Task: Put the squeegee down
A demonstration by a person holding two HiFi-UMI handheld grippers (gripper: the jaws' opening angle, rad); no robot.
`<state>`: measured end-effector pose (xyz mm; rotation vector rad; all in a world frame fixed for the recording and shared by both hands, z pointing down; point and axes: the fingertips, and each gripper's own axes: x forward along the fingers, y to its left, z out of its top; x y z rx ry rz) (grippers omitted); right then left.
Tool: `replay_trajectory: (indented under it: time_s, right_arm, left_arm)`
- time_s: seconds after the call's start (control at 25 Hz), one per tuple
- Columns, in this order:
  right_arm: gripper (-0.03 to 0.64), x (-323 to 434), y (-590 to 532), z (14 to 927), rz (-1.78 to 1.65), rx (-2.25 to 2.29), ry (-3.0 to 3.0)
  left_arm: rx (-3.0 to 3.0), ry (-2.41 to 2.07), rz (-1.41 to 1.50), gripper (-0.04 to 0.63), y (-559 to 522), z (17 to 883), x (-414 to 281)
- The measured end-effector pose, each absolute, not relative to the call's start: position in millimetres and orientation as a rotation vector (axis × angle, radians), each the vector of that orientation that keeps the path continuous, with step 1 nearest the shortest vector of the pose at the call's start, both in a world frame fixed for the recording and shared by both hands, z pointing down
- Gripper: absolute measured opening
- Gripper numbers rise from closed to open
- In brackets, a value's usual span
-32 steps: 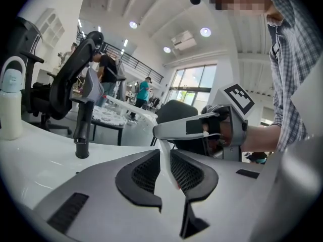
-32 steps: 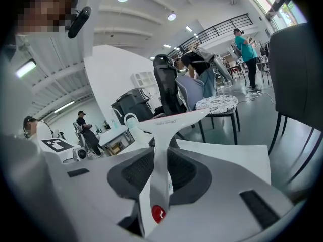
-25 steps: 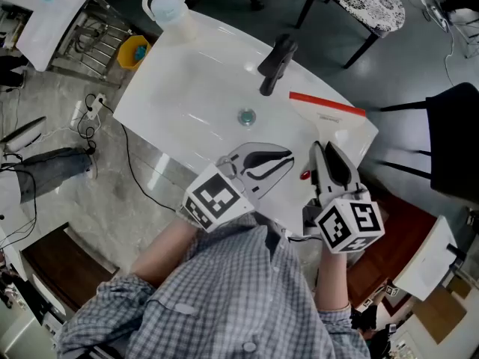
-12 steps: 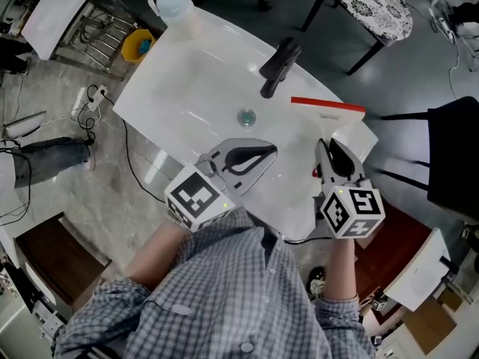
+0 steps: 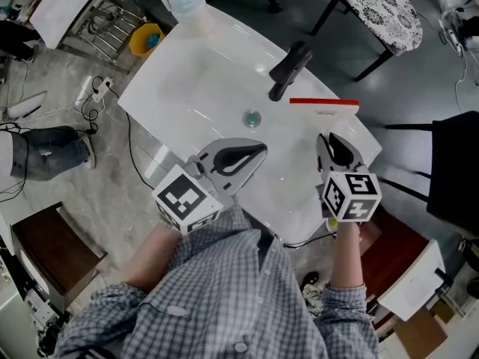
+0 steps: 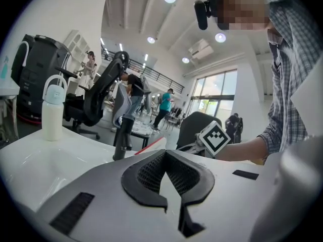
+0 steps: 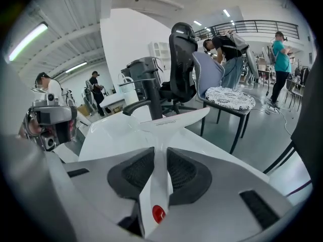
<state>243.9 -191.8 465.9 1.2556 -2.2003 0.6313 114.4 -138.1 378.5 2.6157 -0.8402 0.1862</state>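
Observation:
The squeegee (image 5: pixel 323 108) is white with a red blade strip, and its head lies over the back right corner of the white sink counter (image 5: pixel 187 88). My right gripper (image 5: pixel 334 145) is shut on its white handle (image 7: pixel 157 185), which carries a red dot and runs between the black pads. Ahead of the jaws the head (image 7: pixel 174 119) spreads out; I cannot tell whether it touches the counter. My left gripper (image 5: pixel 258 152) hovers over the basin's front edge with its pads (image 6: pixel 146 173) meeting at the tips and nothing between them.
A black faucet (image 5: pixel 290 67) stands behind the drain (image 5: pixel 252 117). A white handled bottle (image 5: pixel 183 2) sits at the counter's far left corner. A patterned-seat chair (image 5: pixel 378 6) and a black chair (image 5: pixel 456 163) stand beyond and right of the counter. People stand in the background.
The right gripper has sunk toward the counter and rolled, so the red blade now lies level instead of slanted. The left gripper has drifted left along the front edge.

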Motion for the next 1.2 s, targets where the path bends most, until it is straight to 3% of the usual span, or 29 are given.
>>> replay_trajectory:
  time_s: [1.2]
  right_arm:
    - [0.075,233.4,-240.5,517.4,0.521,0.719,-2.128]
  left_arm:
    - [2.545,-0.968,0.187,0.008,-133.0,382.0,81.0]
